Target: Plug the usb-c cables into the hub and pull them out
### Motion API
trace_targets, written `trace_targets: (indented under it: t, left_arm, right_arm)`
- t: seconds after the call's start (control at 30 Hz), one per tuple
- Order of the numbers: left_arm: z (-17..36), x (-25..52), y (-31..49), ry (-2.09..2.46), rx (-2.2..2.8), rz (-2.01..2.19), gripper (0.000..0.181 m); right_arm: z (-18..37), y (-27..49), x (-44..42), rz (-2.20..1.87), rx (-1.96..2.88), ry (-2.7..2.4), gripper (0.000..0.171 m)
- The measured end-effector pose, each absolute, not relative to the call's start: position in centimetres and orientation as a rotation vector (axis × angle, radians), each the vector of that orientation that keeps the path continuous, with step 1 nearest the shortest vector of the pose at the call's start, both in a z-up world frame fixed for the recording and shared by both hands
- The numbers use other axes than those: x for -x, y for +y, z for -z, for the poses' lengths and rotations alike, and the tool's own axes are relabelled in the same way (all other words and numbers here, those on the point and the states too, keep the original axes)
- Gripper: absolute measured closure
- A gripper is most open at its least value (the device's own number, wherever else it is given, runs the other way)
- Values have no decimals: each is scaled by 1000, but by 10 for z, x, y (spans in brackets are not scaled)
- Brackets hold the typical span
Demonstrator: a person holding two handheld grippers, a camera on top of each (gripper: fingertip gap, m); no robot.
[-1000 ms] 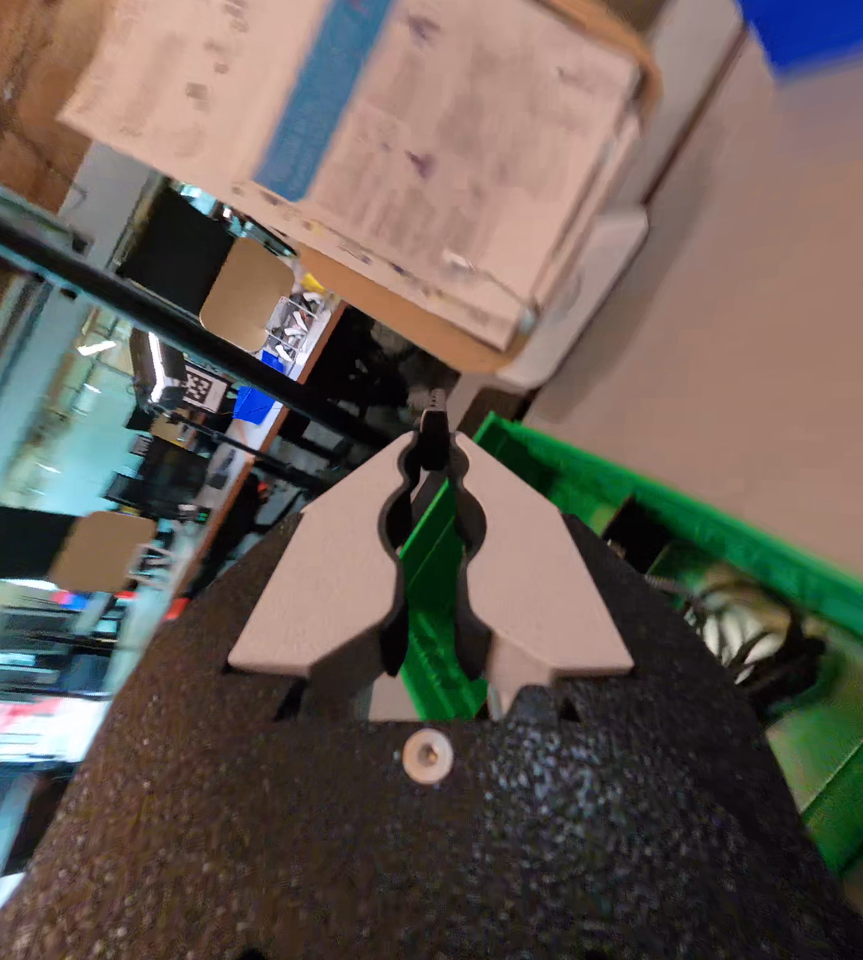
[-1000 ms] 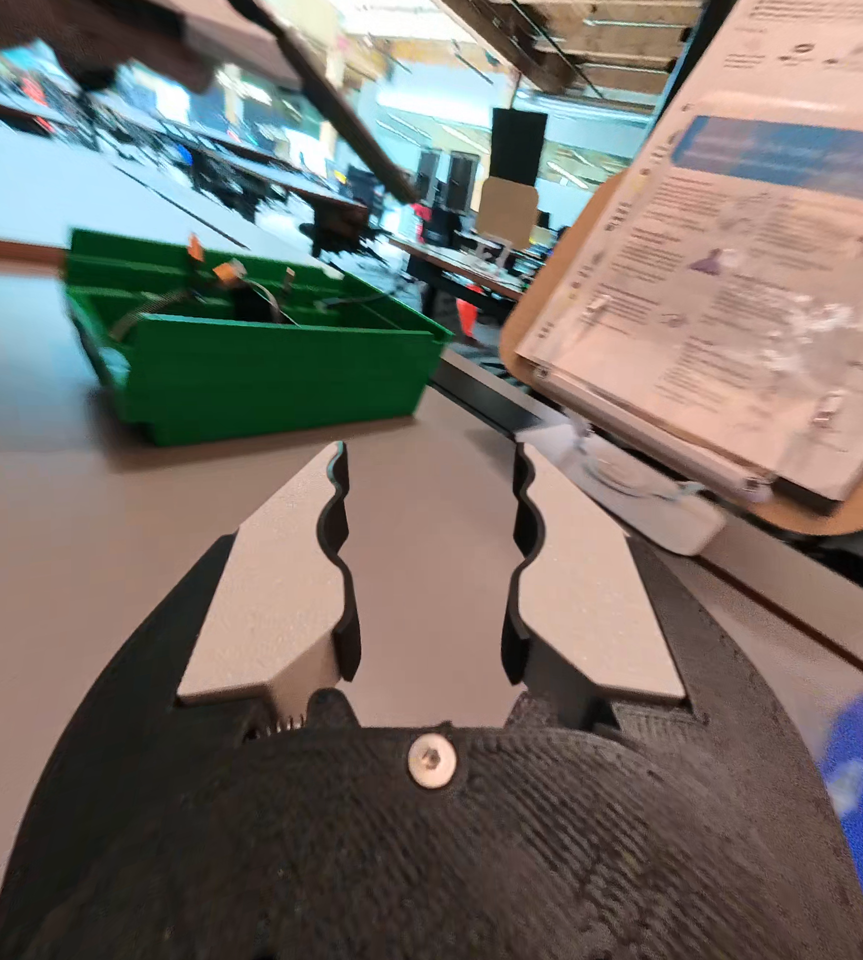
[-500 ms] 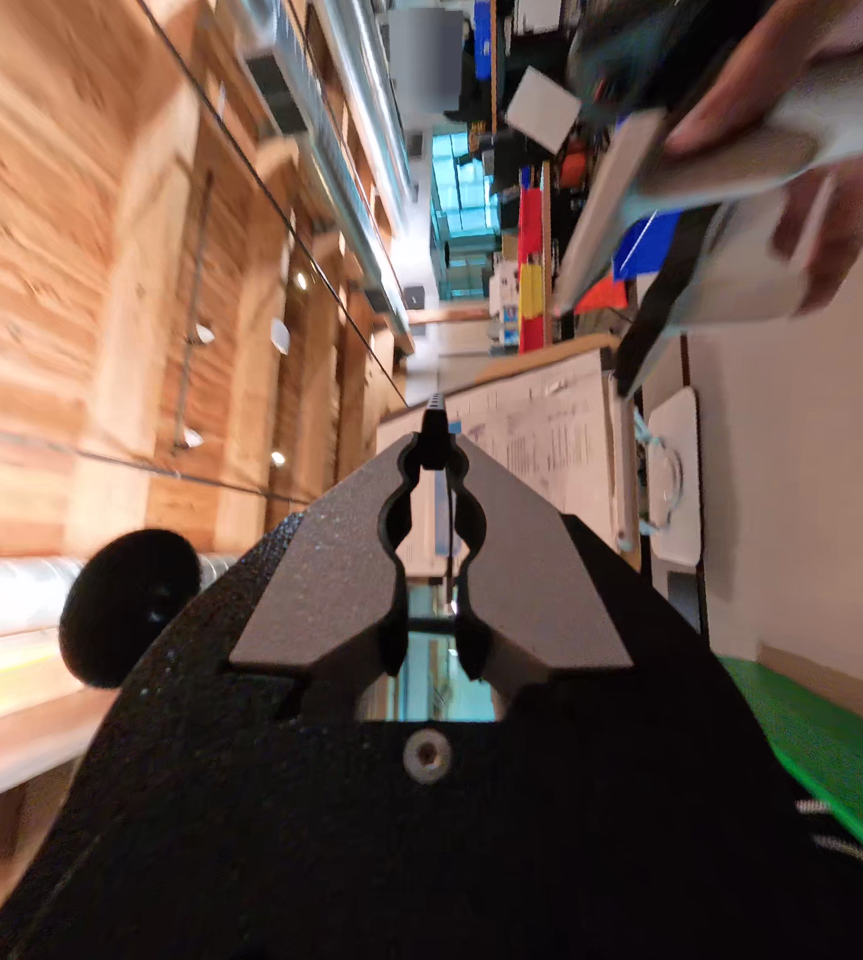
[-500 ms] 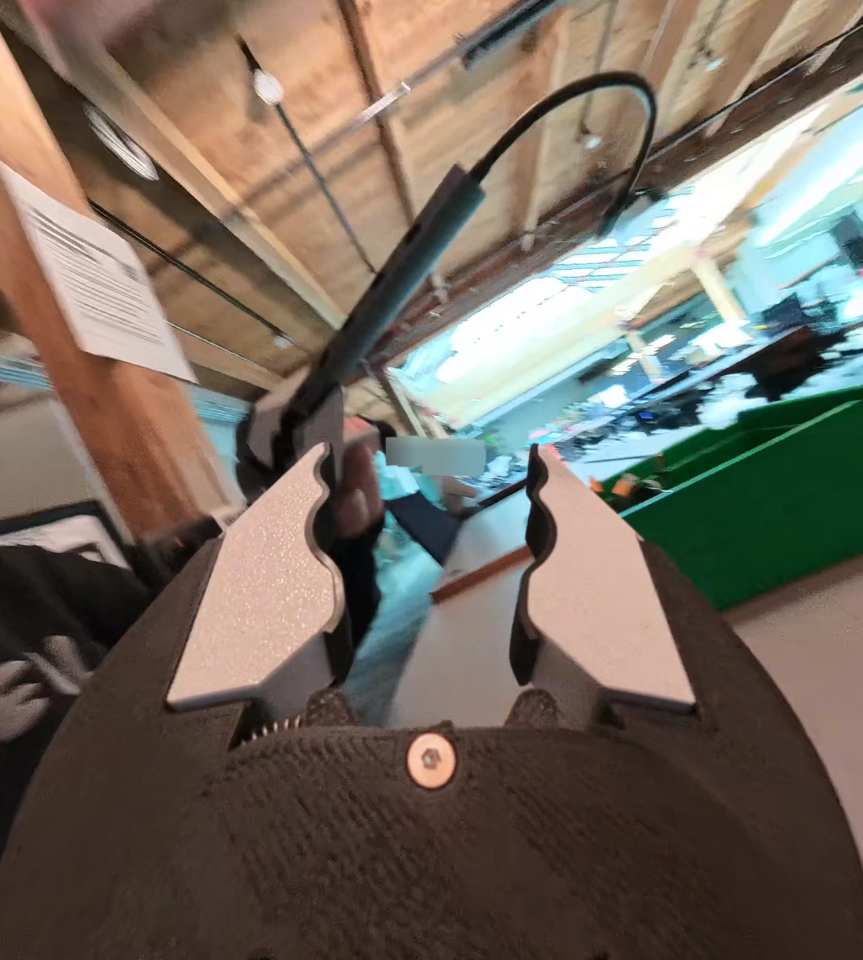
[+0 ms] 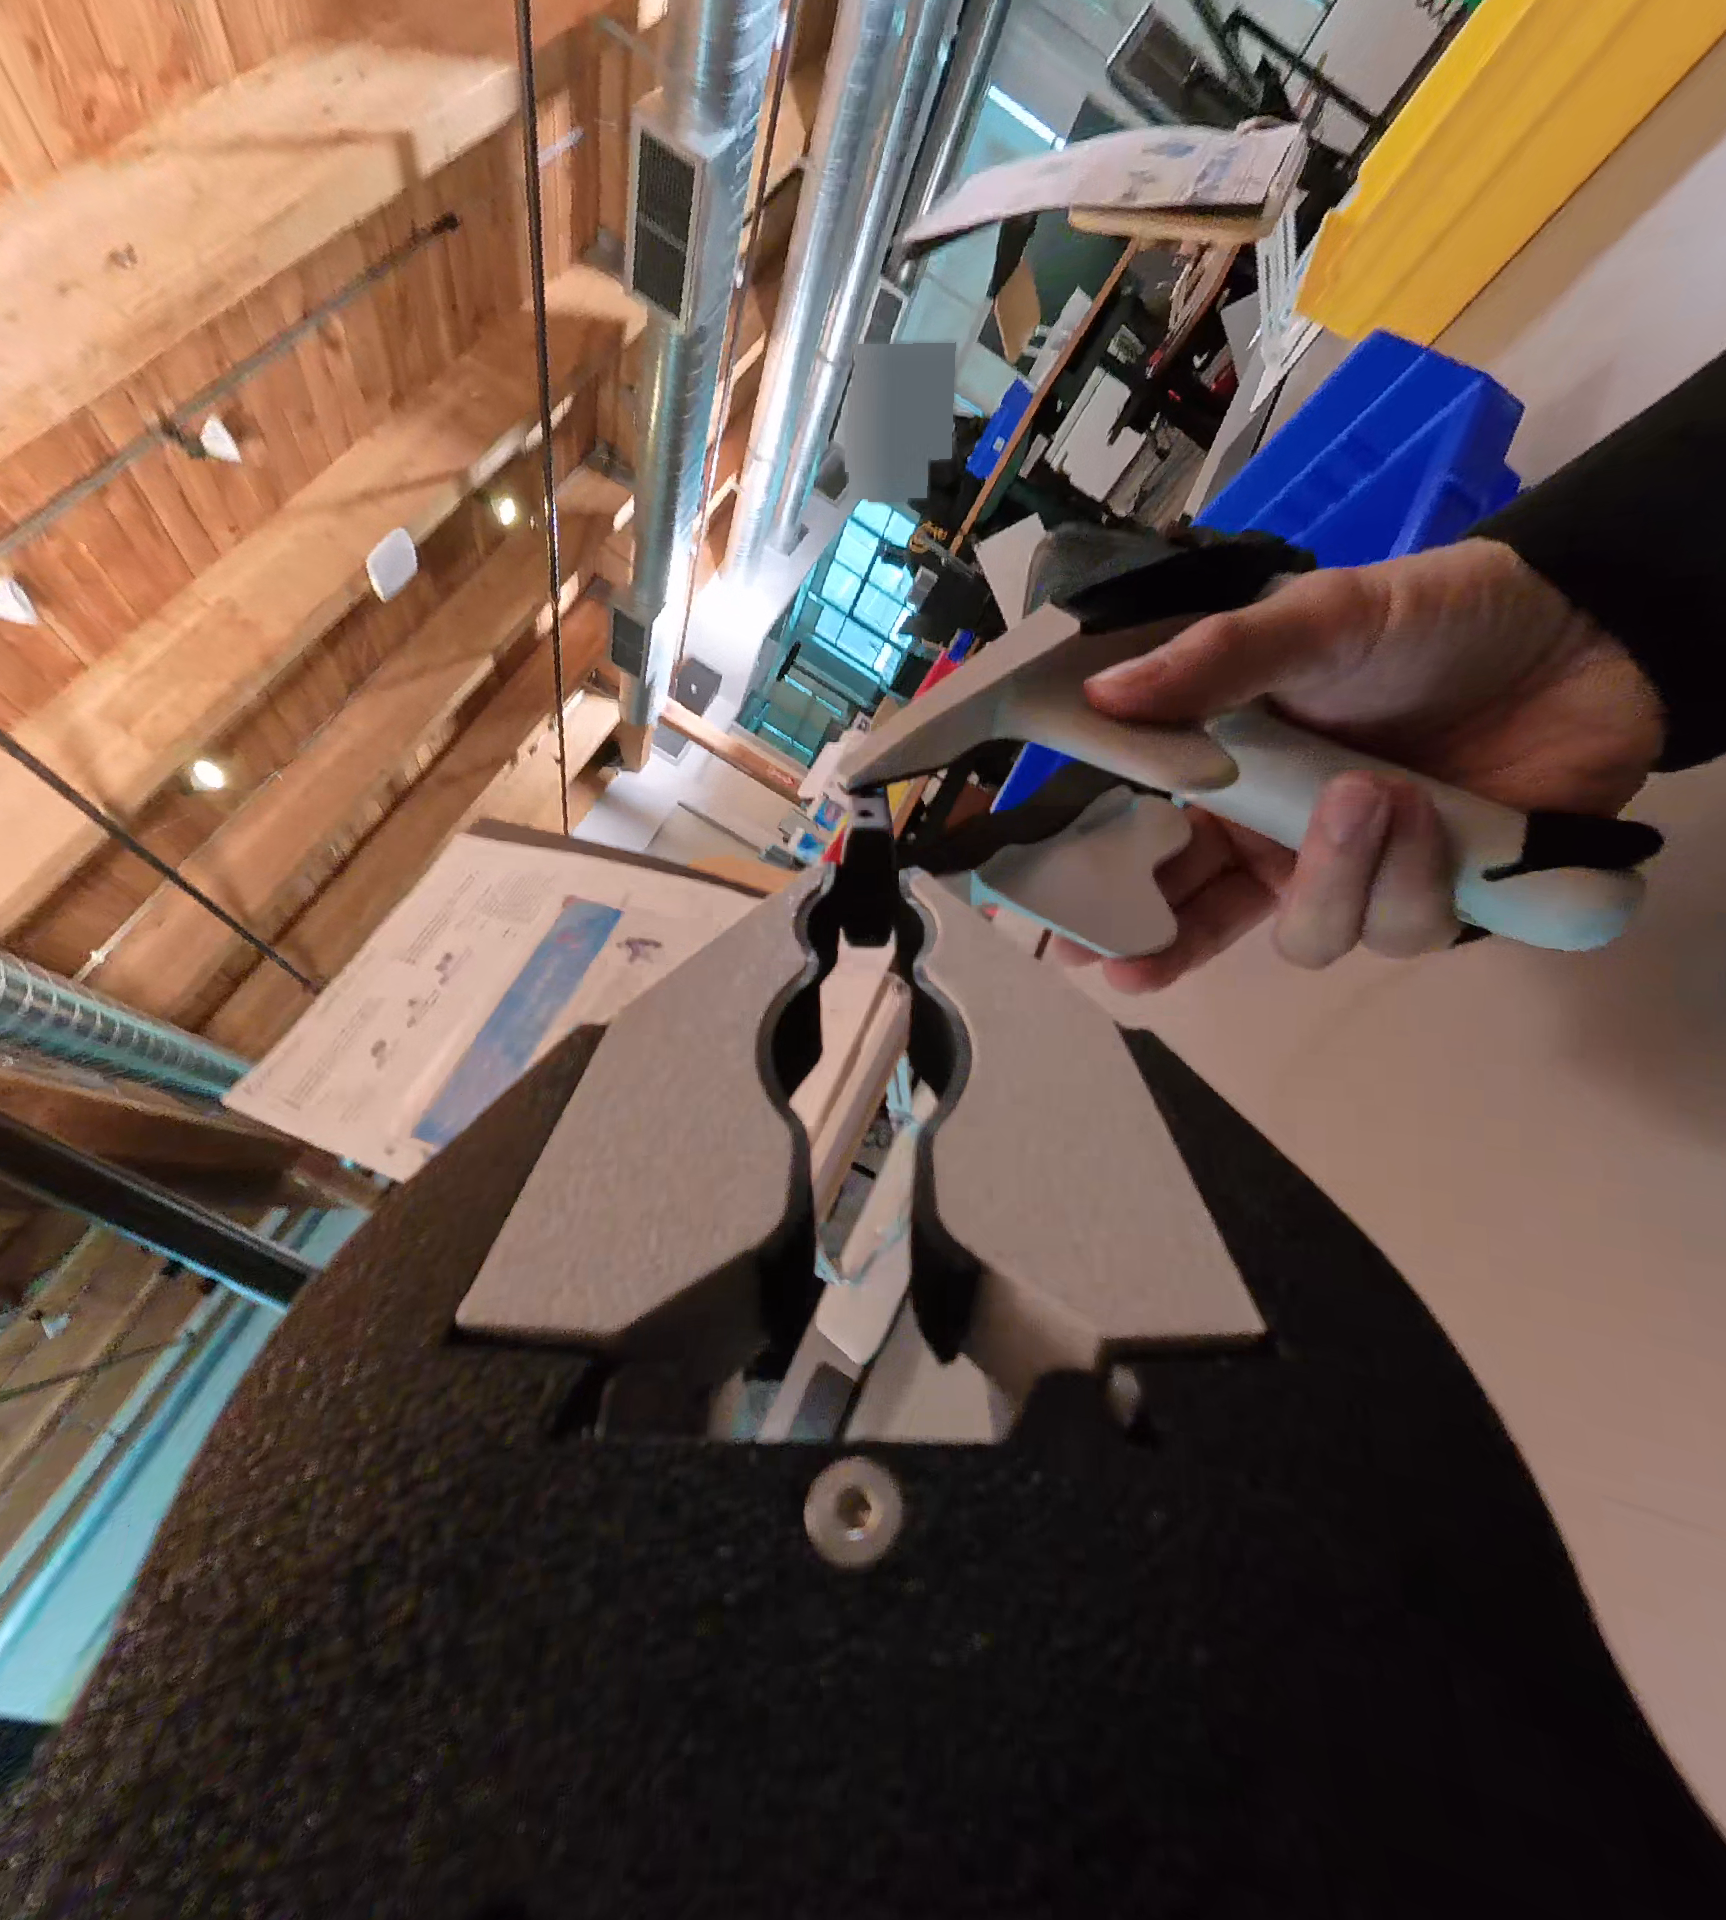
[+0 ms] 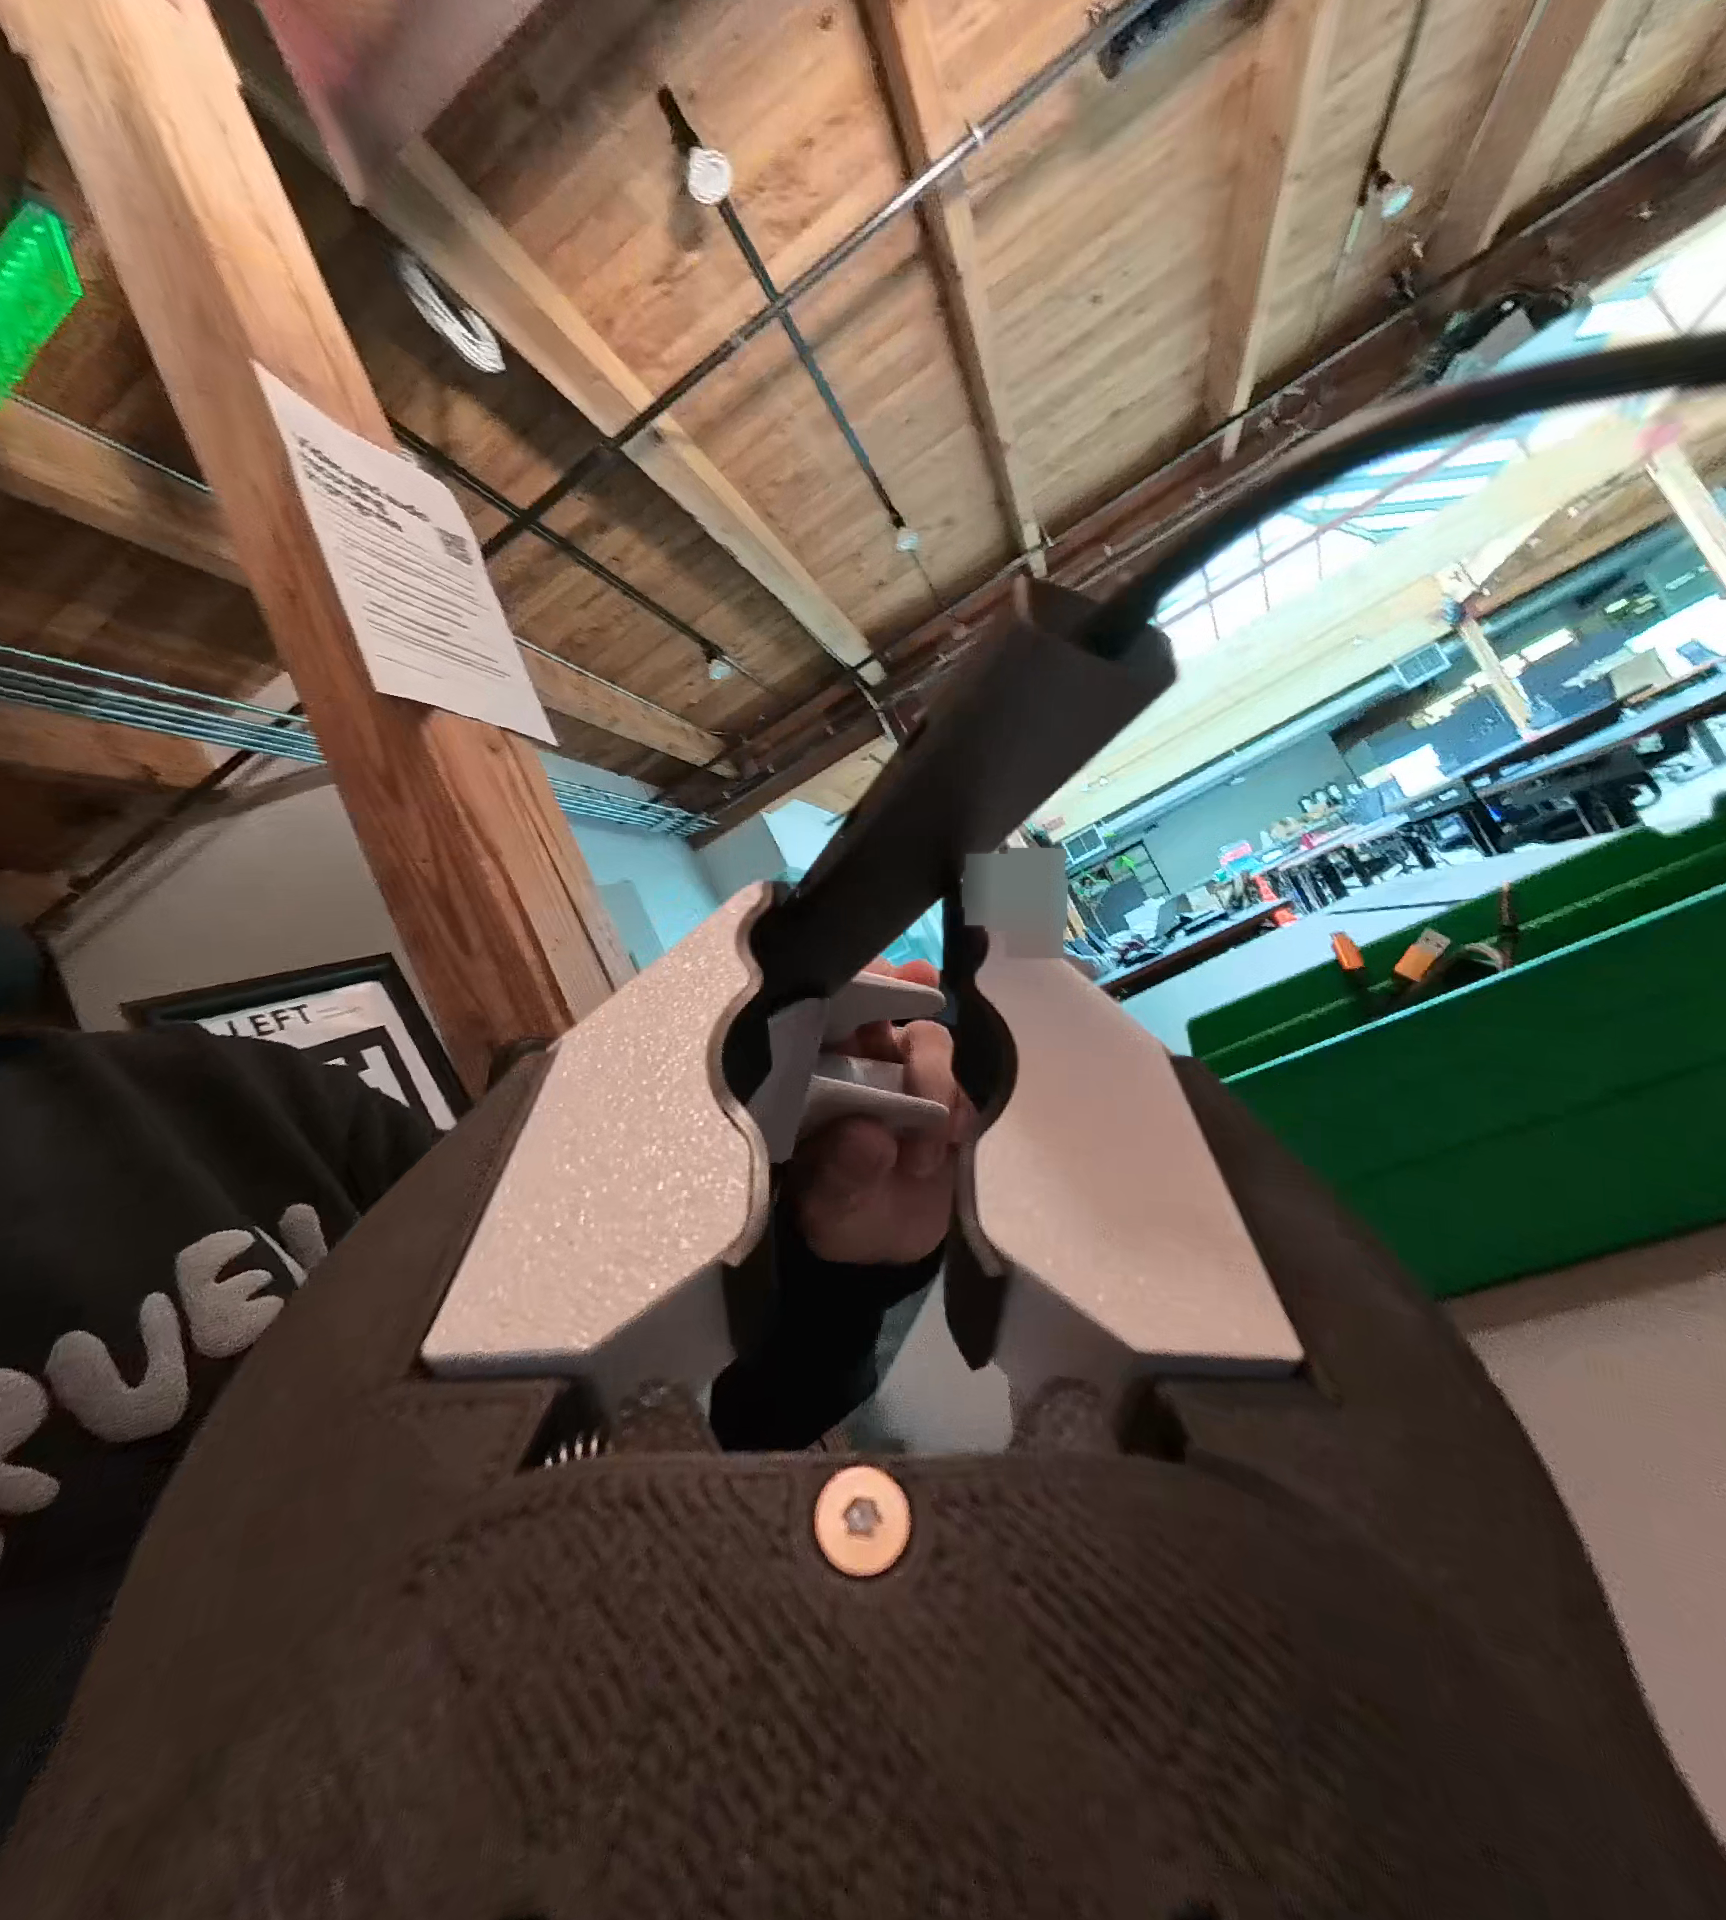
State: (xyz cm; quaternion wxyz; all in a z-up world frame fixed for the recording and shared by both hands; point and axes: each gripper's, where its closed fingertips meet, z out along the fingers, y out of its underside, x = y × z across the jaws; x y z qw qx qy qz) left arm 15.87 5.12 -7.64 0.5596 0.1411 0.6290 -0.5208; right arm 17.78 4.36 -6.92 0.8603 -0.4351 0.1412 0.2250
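In the right wrist view the dark grey hub (image 6: pixel 984 769) sticks up at a slant between my right gripper's (image 6: pixel 864 925) fingertips, which are closed in on its lower end. The hub's own black cable (image 6: pixel 1410 405) arcs off to the upper right. My left gripper (image 5: pixel 864 904) is shut on the hub (image 5: pixel 864 873), seen edge-on as a thin black bar. In the left wrist view the right gripper (image 5: pixel 926 810), held by a hand (image 5: pixel 1410 727), straddles the hub's tip. Both grippers are raised above the table. No loose usb-c cable is held.
A green bin (image 6: pixel 1461 1101) stands on the beige table (image 6: pixel 1617 1403) at the right, with orange-plugged cables (image 6: pixel 1420 951) in it. In the left wrist view a blue bin (image 5: pixel 1358 468), a yellow bin (image 5: pixel 1513 135) and a clipboard with printed sheets (image 5: pixel 485 987) stand around the table (image 5: pixel 1461 1299). My two grippers' fingertips are within a few centimetres of each other.
Both grippers have swung up off the table and come together. My right gripper's jaws, wide open before, have closed in around the hub that the left gripper holds.
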Motion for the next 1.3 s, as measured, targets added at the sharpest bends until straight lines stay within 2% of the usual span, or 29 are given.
trace_targets:
  t: [0.13,0.27,0.4,0.5,0.67,0.8,0.93,1.1,1.2,1.23,1.3]
  left_arm:
    - [102,-171,55,1609,-256,1266,170]
    - [134,-170,56,1879,-144,1412,144]
    - [126,-167,67,1992,-72,1488,129]
    - [105,-176,71,2039,-5,1473,134]
    - [109,-186,58,2301,96,1362,139]
    - [120,-190,47,2373,127,1306,159]
    - [132,-195,44,2439,325,1294,165]
    - [100,-218,45,2185,830,1852,174]
    - [75,-234,56,1876,1165,2330,175]
    - [71,-239,60,1771,1256,2451,175]
    - [72,-249,64,1583,1449,2614,175]
  right_arm:
    - [78,45,-184,-327,1017,305,149]
    - [93,50,-189,-133,1174,303,149]
    - [115,58,-199,27,1345,323,149]
    - [137,68,-196,153,1528,254,150]
    - [155,80,-195,261,1652,202,150]
    - [163,80,-197,337,1704,180,150]
    - [169,77,-202,411,1737,185,149]
    - [137,60,-212,570,1521,204,144]
    - [122,46,-219,763,1422,200,111]
    - [119,43,-221,802,1394,212,105]
    - [110,39,-220,862,1346,208,106]
